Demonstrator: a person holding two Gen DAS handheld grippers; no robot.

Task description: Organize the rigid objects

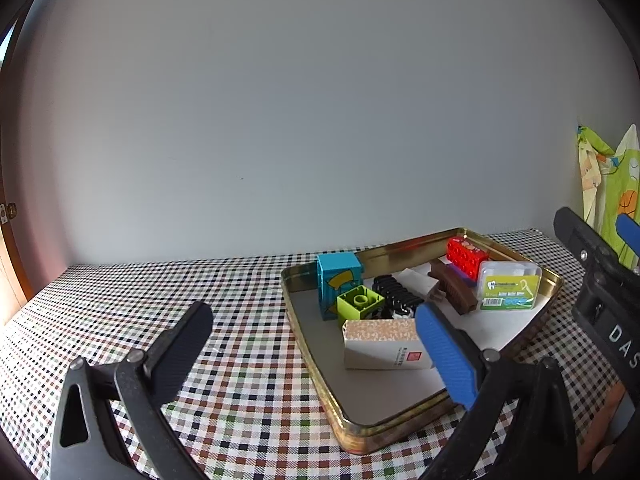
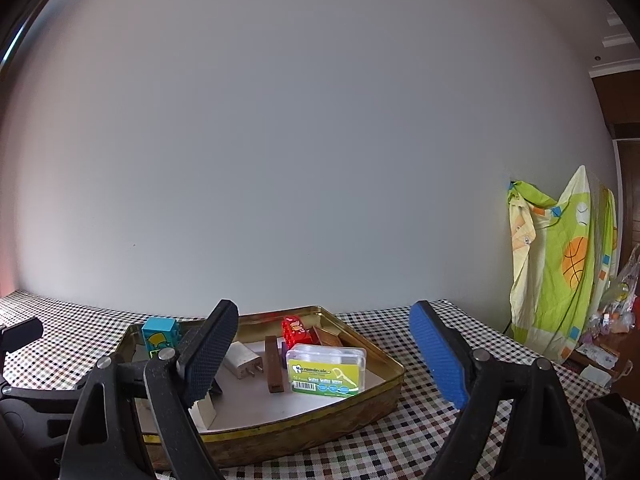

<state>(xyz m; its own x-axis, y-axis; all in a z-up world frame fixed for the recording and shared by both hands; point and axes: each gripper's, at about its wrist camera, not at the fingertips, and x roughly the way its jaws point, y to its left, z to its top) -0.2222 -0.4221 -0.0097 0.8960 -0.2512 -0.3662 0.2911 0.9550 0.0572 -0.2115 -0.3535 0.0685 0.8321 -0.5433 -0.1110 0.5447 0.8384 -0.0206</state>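
Observation:
A gold tin tray [image 1: 352, 432] on the checked tablecloth holds a blue block [image 1: 338, 280], a green brick [image 1: 360, 304], a black ridged piece [image 1: 394, 292], a white charger [image 1: 416, 280], a brown bar [image 1: 452, 288], a red brick [image 1: 466, 256], a floss pick box [image 1: 508, 286] and a beige-topped carton [image 1: 384, 344]. My left gripper [image 1: 312, 312] hovers open over the tray's near left side, holding nothing. My right gripper [image 2: 322, 308] stands open and empty before the tray [image 2: 280, 428]. Its left finger hides part of the carton [image 2: 204, 412]. The floss box [image 2: 326, 368] lies nearest.
A plain wall stands close behind the table. A green patterned cloth [image 2: 560, 272] hangs at the right, with bags and small clutter [image 2: 612, 320] beyond it. Checked tablecloth [image 1: 160, 288] stretches left of the tray. A wooden door edge [image 1: 8, 240] is at far left.

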